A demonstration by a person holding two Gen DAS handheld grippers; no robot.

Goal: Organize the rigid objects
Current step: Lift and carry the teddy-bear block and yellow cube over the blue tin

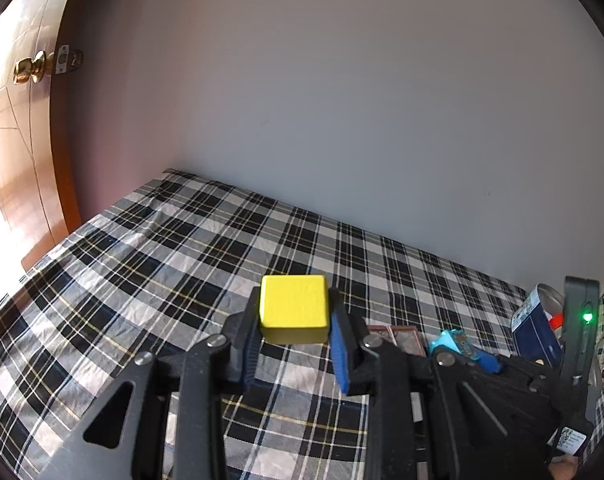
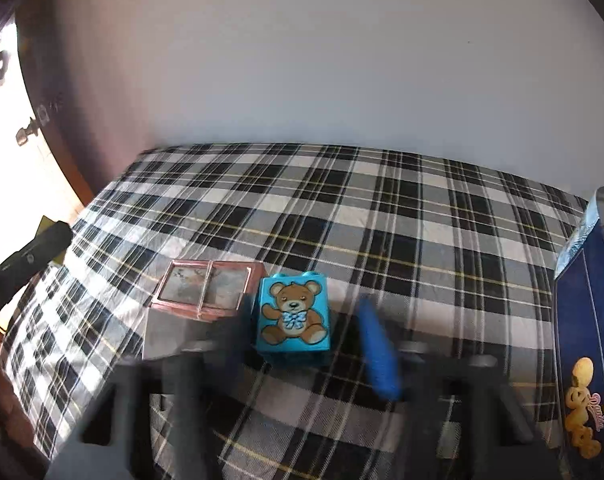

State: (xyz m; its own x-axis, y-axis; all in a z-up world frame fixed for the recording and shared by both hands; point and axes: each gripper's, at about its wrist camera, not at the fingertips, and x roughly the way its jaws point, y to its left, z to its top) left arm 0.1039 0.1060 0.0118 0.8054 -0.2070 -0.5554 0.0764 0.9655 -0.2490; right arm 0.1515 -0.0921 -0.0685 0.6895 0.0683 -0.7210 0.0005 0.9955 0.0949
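My left gripper [image 1: 294,312] is shut on a yellow cube [image 1: 293,307] and holds it above the plaid tablecloth [image 1: 142,264]. In the right wrist view a turquoise block with a teddy bear [image 2: 293,317] rests on the cloth between the blurred fingers of my right gripper [image 2: 302,328]. The jaws stand apart, with a gap on the block's right side. The block touches a pink-framed box [image 2: 206,290] on its left. The turquoise block [image 1: 453,344] and the pink box [image 1: 397,334] also show low right in the left wrist view.
A dark blue cookie tin [image 2: 589,320] stands at the right edge of the table; it also shows in the left wrist view [image 1: 535,324]. A pale wall runs behind the table. A wooden door with a brass knob [image 1: 30,66] is at the left.
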